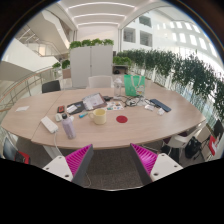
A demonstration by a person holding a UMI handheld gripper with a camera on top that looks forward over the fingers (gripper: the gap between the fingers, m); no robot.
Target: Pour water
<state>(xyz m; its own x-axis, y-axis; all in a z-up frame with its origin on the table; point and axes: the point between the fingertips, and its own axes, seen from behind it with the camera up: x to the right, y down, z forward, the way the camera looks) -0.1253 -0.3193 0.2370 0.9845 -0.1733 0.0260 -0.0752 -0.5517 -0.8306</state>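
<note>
Table [150, 125]: bottle [68, 124] well beyond open tongs [112, 160], left.

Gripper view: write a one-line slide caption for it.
Open fingers hover before a wooden table holding a bottle, yellow cup, red lid and green pitcher.

A long wooden bench [150, 128] with rounded ends carries a yellow cup [99, 116], a small red disc [122, 118] just beside it, and a clear bottle [68, 125] near a white box [49, 124]. Farther back lie a dark tablet [94, 101], a green-tinted jug [131, 87] and scattered papers [152, 102].
</note>
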